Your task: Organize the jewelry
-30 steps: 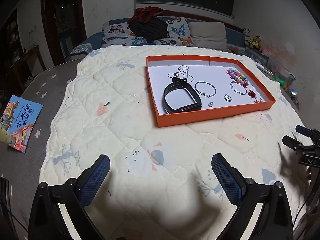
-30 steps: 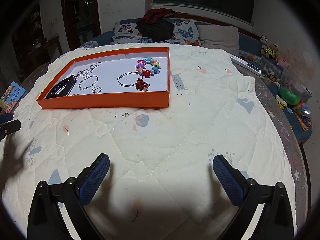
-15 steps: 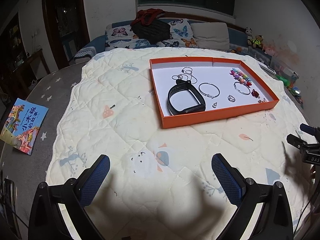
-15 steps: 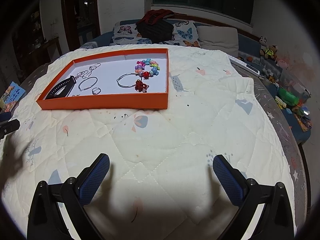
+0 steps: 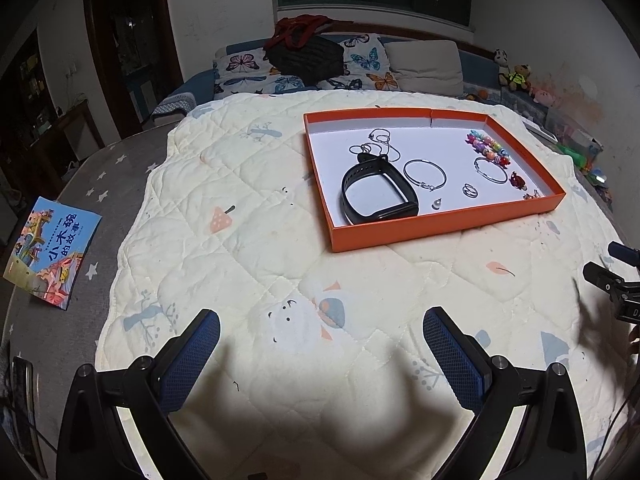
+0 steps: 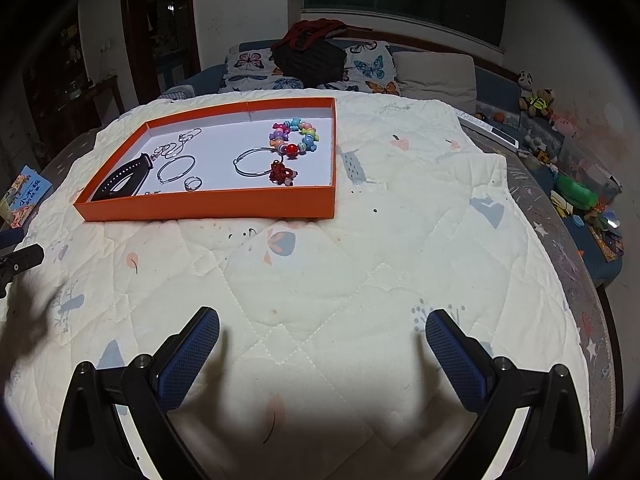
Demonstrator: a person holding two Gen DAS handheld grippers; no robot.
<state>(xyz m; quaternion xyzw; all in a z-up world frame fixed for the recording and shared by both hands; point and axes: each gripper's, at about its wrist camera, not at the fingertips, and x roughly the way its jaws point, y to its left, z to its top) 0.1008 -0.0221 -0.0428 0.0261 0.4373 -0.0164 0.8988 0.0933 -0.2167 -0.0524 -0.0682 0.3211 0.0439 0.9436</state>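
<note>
Both sets of jaws stand wide apart with nothing between them: the left gripper (image 5: 321, 354) and the right gripper (image 6: 322, 354) hang over bare quilt (image 6: 360, 264) at the near side of the bed, well short of the jewelry.

All of the jewelry in view lies inside the shallow orange tray (image 5: 440, 224), which sits toward the far side of the quilt. A black wristband (image 5: 378, 194) occupies the near left of the tray, with a thin chain necklace (image 5: 376, 144) just beyond it. A silver bangle (image 5: 424, 174) lies in the middle, a second bangle (image 6: 256, 162) further right, and a small ring (image 5: 470, 191) near the front wall. The coloured bead bracelet (image 6: 294, 138) is at the far right, with a red charm (image 6: 282, 174) just in front of it.

As a judgement, the scene fits two stages equally — pieces lying loose in the tray waiting to be sorted, or pieces already gathered there and the grippers drawn back. The pictures do not settle which. Any pick among these items would call for a narrow, precise pinch, since the chain and ring are thin and lie flat on the white floor.

Some things are hard to read. The necklace is a tangle of loops whose ends cannot be traced, and it seems to touch the wristband. A tiny pale drop-shaped piece (image 5: 437, 204) and a small reddish item (image 5: 532, 196) by the tray's near right corner are too small to identify. The tray's front wall hides part of the wristband in the right wrist view.
</note>
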